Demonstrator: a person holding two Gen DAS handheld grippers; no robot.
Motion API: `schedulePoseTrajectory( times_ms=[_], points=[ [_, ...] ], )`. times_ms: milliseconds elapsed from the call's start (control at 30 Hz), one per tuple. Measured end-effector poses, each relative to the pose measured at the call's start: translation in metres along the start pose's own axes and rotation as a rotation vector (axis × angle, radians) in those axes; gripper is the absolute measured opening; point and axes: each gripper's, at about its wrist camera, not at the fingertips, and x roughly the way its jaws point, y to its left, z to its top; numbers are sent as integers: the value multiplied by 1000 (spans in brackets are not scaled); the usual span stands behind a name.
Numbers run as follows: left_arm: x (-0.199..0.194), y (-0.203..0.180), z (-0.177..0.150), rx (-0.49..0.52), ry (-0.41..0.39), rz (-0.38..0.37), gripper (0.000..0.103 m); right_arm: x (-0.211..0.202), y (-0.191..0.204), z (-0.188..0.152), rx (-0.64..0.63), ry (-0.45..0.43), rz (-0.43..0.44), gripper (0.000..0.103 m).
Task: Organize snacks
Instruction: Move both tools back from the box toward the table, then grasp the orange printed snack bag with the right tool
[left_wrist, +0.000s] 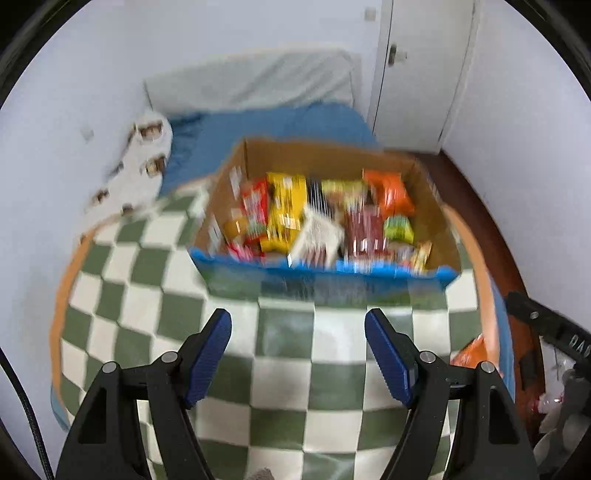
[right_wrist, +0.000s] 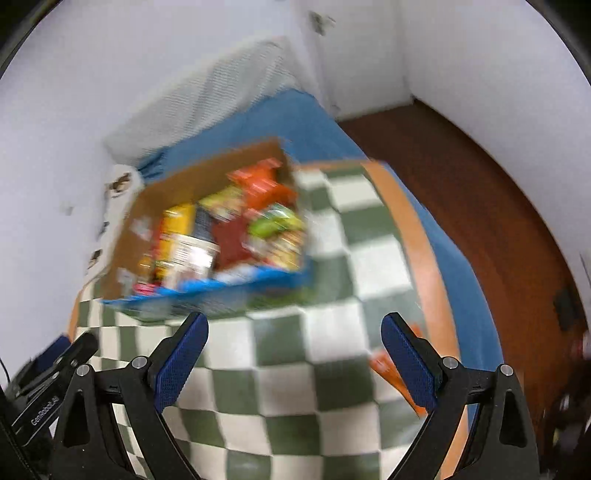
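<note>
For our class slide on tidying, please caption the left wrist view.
Open left hand-held gripper hovers over a checkered blanket, facing a cardboard box packed with snacks.

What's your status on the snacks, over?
Left gripper open, empty. Right gripper open, empty. Box on checkered blanket, full of snacks. One orange packet loose by right gripper; path to box clear.

Bare checkered blanket lies open before the packed snack box
</note>
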Motion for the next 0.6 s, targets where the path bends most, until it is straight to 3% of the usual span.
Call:
schedulePoseTrajectory(
  times_ms=[167, 267, 400, 533, 600],
  points=[
    [56, -21, -27, 24, 140, -3, 74, 45, -72, -21, 99, 143, -87, 97],
    [85, -34, -42, 48, 220, -2, 74, 73, -97, -31, 88, 214, -118, 97],
    [112, -51, -60, 99, 289, 1, 74, 120, -85, -47, -208, 363, -209, 97],
    [127, -65, -72, 147, 320, 12, 74, 156, -69, -71, -463, 447, -334, 96],
    [133, -70, -77, 164, 337, 16, 74, 169, -69, -79, -499, 474, -357, 93]
  ],
)
